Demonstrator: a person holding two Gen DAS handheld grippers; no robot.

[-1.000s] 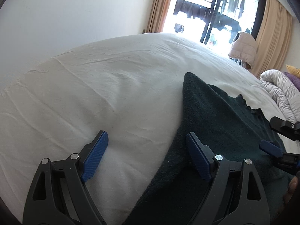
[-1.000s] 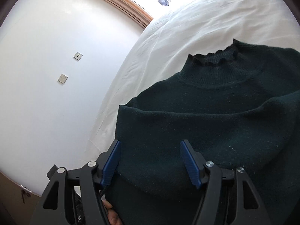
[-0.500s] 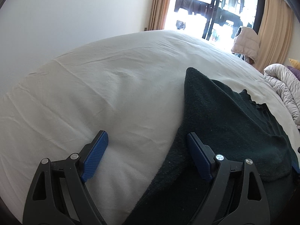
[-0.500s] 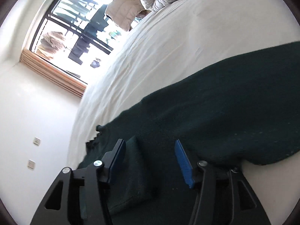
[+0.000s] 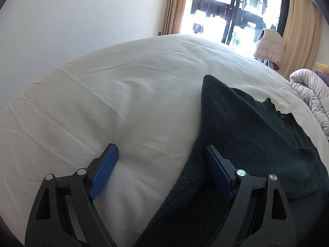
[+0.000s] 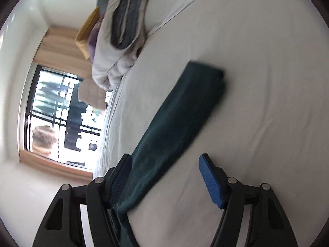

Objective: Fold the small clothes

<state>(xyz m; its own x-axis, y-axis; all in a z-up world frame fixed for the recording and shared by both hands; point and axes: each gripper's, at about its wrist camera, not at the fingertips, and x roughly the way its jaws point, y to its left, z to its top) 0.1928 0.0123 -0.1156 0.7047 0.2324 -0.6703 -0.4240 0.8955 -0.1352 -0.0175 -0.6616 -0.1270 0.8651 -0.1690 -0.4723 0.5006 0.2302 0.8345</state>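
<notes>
A dark green knit sweater (image 5: 253, 135) lies on the white bed (image 5: 123, 103), with one sleeve folded over its body and its frilled collar toward the far right. My left gripper (image 5: 162, 164) is open and low over the sweater's left edge, with its right finger over the knit and its left finger over the sheet. In the right wrist view the other sleeve (image 6: 185, 111) stretches out across the sheet. My right gripper (image 6: 166, 177) is open and empty, and the sleeve runs along the inner side of its left finger.
A rolled grey-white duvet (image 6: 117, 47) and yellow and purple pillows (image 6: 86, 35) lie at the head of the bed. A window with curtains (image 5: 236, 10) and a pale jacket (image 5: 269, 47) stand beyond the bed's far side. A white wall (image 5: 82, 20) runs along the left.
My right gripper has swung away from the sweater's body to the outstretched sleeve and no longer shows in the left wrist view. The left gripper has held still and open.
</notes>
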